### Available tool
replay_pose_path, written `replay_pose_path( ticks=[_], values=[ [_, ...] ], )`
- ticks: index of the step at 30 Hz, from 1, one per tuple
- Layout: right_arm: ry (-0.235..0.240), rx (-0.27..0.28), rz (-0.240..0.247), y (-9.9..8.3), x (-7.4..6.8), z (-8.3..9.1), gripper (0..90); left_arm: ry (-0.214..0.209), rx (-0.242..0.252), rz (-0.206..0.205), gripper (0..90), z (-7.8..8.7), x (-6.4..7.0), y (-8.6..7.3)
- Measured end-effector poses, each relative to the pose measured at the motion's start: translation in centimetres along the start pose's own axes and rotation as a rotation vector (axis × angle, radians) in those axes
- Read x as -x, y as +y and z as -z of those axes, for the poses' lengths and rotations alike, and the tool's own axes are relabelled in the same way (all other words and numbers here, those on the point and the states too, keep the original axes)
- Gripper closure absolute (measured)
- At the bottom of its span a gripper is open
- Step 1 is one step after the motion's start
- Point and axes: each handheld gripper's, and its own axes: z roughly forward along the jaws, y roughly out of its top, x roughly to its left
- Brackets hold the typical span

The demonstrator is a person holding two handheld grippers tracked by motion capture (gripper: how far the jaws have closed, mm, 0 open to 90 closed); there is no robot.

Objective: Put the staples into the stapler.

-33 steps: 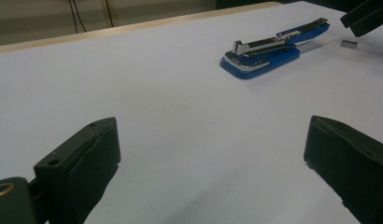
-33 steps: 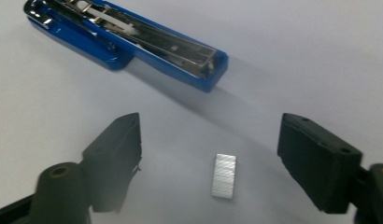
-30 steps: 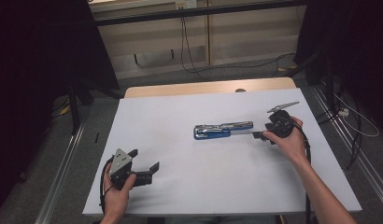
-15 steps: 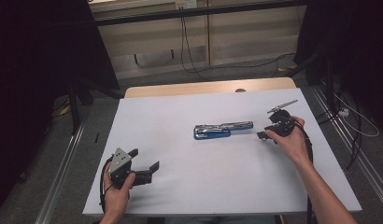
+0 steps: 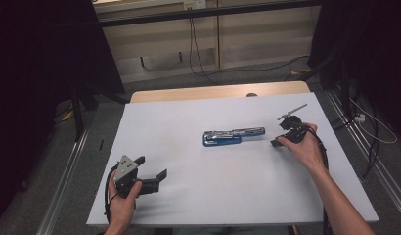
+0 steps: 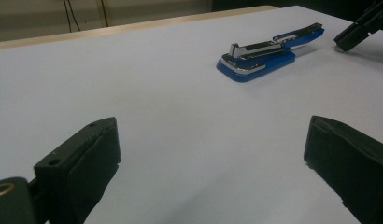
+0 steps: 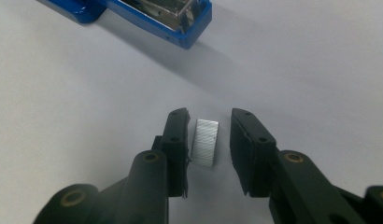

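Near left: left gripper [image 5: 152, 177] rests low at the near-left part of the white table [image 5: 189, 205], jaws wide apart, nothing between them. It points toward the stapler.

Middle: blue stapler [image 5: 233, 136] lies open on the table, well apart from the left gripper, its loading end toward the right. Magazine channel shows bare metal in the right gripper view [image 7: 173, 14].

Right: right gripper [image 7: 208, 140] is just right of the stapler's end, jaws narrowed around a strip of staples [image 7: 204, 142] lying flat on the table. Small gaps show on both sides, so the strip is straddled, not yet pinched.

Risks (judgement): the strip is thin and flat; the jaws may close over it and slide it along the table rather than lift it. A hard squeeze could snap the strip. The unheld stapler may shift when the strip is pushed in.

Writing: no brand or label readable on stapler or grippers.
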Motion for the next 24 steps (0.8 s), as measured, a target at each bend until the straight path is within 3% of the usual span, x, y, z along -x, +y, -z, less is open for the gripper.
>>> replay_pose_path(
  ticks=[5, 16, 24],
  values=[
    [0.002, -0.014, 0.011, -0.01, -0.03, -0.12, 77.4, -0.022, -0.015, 0.018, 3.9, -0.37, 0.14, -0.22],
    [-0.032, -0.028, 0.035, 0.10, -0.53, -0.19, 79.2, -0.012, -0.005, 0.019, 4.0, -0.17, -0.02, -0.12],
    [0.005, 0.007, 0.044, -0.16, -0.16, -0.14, 79.4, -0.021, -0.005, 0.012, 4.0, -0.25, 0.13, -0.12]
  ],
)
